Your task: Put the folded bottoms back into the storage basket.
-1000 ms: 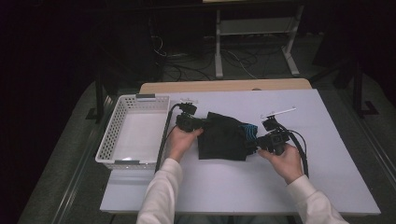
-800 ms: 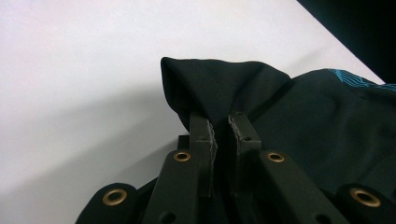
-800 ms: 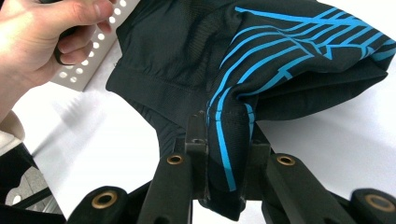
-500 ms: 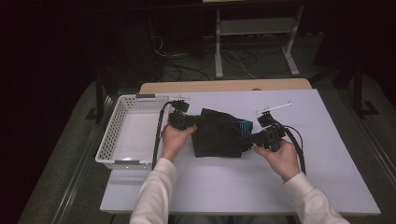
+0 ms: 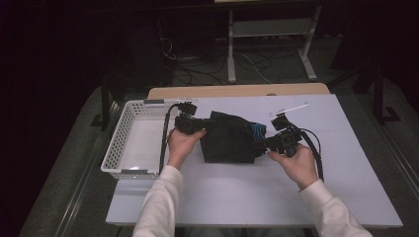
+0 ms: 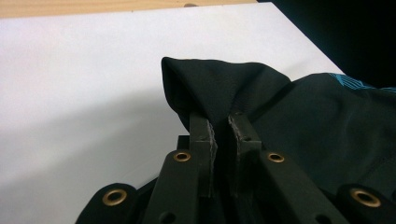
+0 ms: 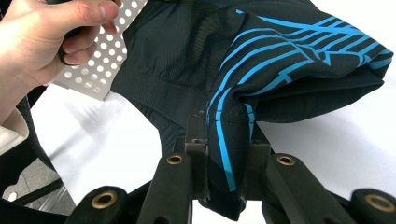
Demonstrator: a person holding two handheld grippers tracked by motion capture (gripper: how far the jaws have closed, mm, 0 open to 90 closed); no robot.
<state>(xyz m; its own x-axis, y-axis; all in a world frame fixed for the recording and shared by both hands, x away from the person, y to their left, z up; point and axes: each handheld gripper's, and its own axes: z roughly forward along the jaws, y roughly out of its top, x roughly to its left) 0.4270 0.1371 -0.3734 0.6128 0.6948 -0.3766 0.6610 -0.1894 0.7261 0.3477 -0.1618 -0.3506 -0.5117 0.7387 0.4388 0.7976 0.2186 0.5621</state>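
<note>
white table [image 5: 237, 197], basket [image 5: 117, 148], perhaps garment [image 5: 230, 140]

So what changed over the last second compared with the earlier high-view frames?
Both grippers, left gripper and right gripper, shifted a little toward the white basket and lifted slightly, carrying the black garment with them. Both jaws stayed clamped on the garment's opposite edges; the basket and table are unchanged.

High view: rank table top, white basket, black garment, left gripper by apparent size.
1. table top, largest by far.
2. white basket.
3. black garment, somewhat smaller than the basket, though bunched between the grippers.
4. left gripper, smallest; the hand partly covers it.
</note>
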